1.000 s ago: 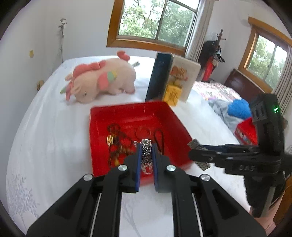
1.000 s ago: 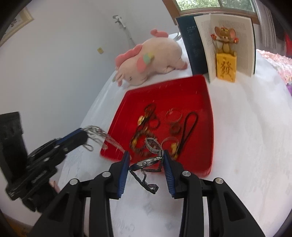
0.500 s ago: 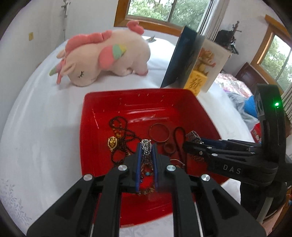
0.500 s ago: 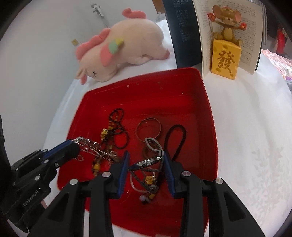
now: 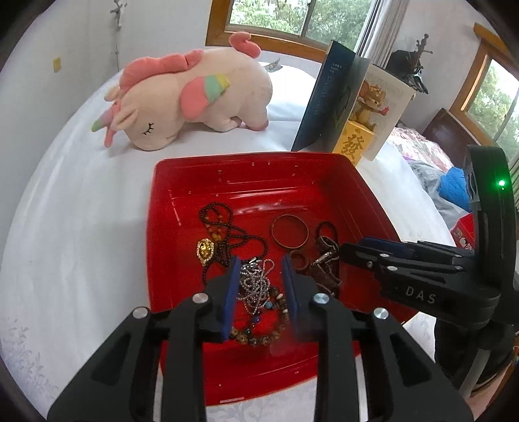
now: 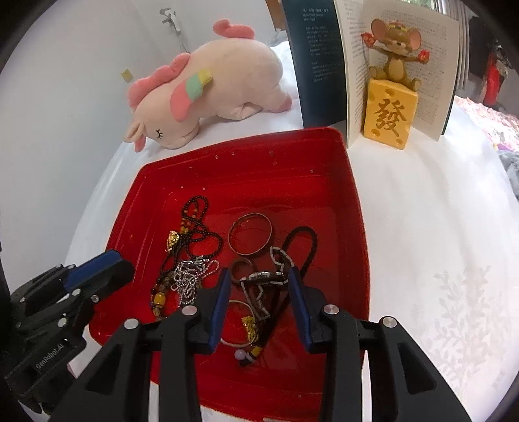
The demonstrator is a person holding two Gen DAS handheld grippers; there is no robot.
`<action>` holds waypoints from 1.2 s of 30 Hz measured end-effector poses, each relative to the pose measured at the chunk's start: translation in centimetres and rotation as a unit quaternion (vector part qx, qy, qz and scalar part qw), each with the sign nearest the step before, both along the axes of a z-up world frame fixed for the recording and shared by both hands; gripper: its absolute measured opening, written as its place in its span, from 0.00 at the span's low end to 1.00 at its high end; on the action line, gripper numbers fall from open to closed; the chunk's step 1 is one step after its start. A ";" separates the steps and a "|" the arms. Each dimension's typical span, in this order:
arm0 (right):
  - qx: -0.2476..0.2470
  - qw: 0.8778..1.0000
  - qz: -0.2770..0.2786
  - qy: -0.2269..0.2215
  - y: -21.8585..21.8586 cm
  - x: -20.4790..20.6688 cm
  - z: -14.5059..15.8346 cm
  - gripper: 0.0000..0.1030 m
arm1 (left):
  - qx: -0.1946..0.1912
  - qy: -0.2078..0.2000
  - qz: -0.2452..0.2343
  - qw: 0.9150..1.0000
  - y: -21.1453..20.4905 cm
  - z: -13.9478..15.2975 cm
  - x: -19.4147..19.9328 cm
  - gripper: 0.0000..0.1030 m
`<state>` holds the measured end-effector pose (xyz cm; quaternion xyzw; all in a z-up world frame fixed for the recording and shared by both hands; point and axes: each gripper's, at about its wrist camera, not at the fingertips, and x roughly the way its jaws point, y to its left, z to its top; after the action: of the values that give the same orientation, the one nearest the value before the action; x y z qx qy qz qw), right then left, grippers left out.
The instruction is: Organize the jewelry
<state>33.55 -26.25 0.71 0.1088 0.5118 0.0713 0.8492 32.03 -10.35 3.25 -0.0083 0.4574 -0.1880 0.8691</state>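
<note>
half a second ago the left gripper (image 5: 261,285) was pinched on the silver chain (image 5: 256,285); now its blue pads stand apart and the chain lies loose between them on the floor of the red tray (image 5: 246,181). the right gripper (image 6: 259,292) has spread wider too, and the watch (image 6: 264,279) sits between its pads; whether they touch it cannot be told. both grippers have moved further in over the tray.

the tray rests on a bed (image 5: 74,227) with a white sheet. inside it lie a dark bead necklace (image 5: 227,233), a gold pendant (image 5: 205,250), a bangle (image 5: 289,231) and a black cord loop (image 6: 300,243). beyond the far rim lies a pink plush unicorn (image 5: 194,97); an open book (image 6: 327,61) stands upright with a mouse figurine (image 6: 392,107) on a yellow block before it. wood-framed windows (image 5: 301,19) line the wall.

both grippers tilt down into the tray's near half, the left one over its left part, the right one beside it.
</note>
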 end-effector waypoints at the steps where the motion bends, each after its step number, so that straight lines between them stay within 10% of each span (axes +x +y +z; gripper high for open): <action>1: 0.000 1.000 0.001 -0.002 0.1 -0.3 0.1 0.36 | 0.002 -0.003 0.001 1.000 0.0 0.1 -0.2 0.30; 19: -0.051 0.997 0.018 -0.057 1.6 -7.0 3.5 0.67 | 0.043 -0.050 0.045 0.997 2.2 1.9 -6.0 0.81; 36: -0.081 0.994 0.012 -0.073 2.4 -11.4 4.2 0.87 | 0.048 -0.064 0.079 0.994 4.2 2.0 -10.2 0.89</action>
<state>22.11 -23.84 4.92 0.0281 0.4539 0.0470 0.8893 21.86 -6.16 5.25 0.0092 0.4069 -0.0966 0.9083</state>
